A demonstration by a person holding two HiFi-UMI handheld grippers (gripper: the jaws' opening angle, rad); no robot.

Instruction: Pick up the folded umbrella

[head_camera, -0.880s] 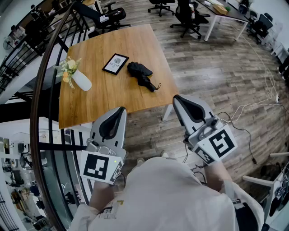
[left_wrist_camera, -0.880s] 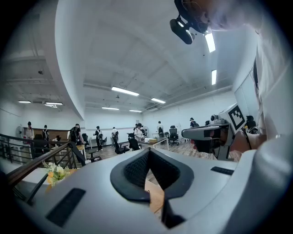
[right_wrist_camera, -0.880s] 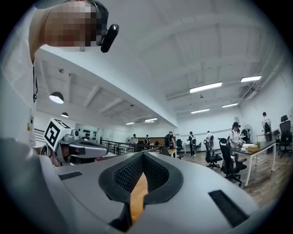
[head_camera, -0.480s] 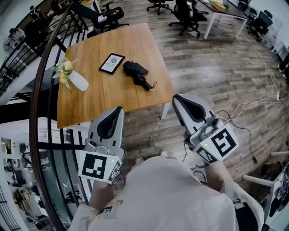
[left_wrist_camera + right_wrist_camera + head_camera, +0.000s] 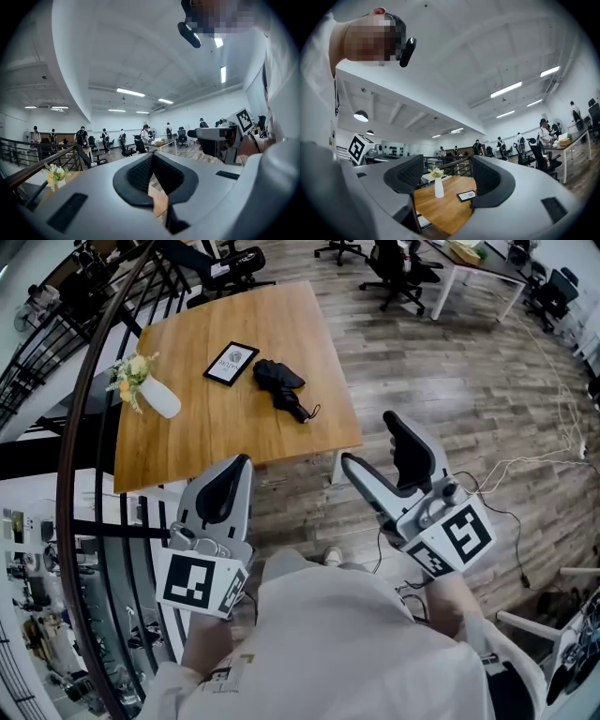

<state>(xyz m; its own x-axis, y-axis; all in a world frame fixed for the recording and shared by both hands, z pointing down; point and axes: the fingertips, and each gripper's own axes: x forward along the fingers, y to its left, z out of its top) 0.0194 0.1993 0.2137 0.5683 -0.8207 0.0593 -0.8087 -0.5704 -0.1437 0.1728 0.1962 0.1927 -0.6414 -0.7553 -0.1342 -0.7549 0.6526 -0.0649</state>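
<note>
You held the right gripper [image 5: 370,439] short of the wooden table [image 5: 234,442], its jaws spread wide with nothing between them. The left gripper [image 5: 234,465] had its jaws pressed together, empty. The folded umbrella [image 5: 281,387] lay on the table just beside a framed card [image 5: 232,364], well apart from both grippers.

Black folded umbrella [image 5: 279,381], honey-brown wooden table [image 5: 281,324], white vase [image 5: 164,404]

The right hand-held gripper [image 5: 367,440] has swung its jaws wide apart.
</note>
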